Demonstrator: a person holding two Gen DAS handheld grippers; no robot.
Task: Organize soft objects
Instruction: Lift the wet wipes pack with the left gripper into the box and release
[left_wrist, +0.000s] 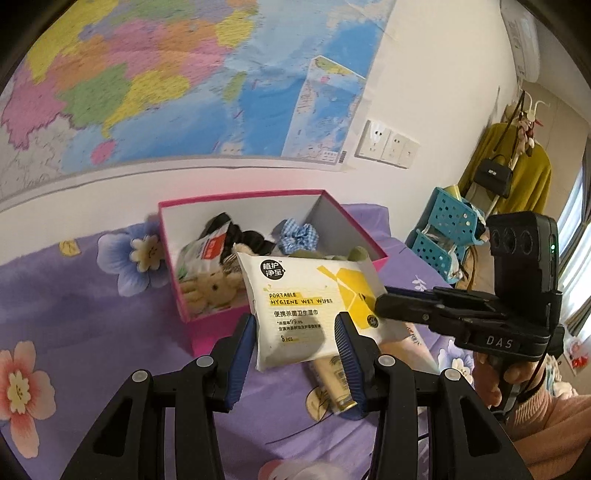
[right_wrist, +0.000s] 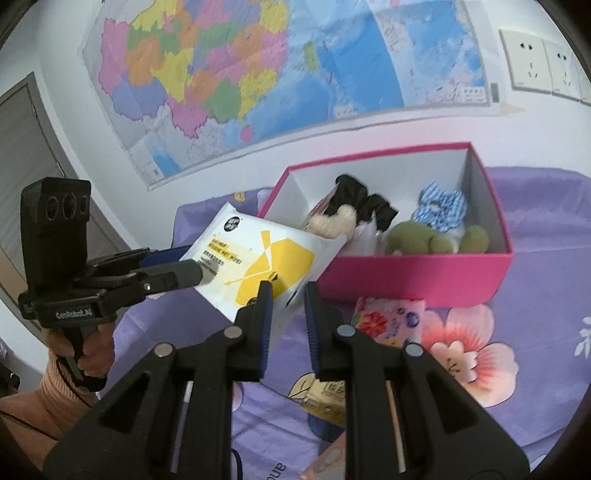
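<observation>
Currently wet wipes pack (left_wrist: 303, 306) airborne, just near side of pink box (right_wrist: 413, 273). Left gripper (left_wrist: 297, 332) clamps near edge; right gripper (right_wrist: 288, 295) pinches right edge. Pack judged light, floppy, slick film; hold at crimped seams, not sagging centre.

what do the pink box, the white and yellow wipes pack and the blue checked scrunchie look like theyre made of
Pink open-top box: probably cardboard, matte pink outside, plain white inside, with thin, stiff, straight walls.
White and yellow wet wipes pack: soft plastic film, slightly glossy, with a printed label and a crimped end seam.
Blue checked scrunchie: woven gingham fabric, gathered into ruffles.
</observation>
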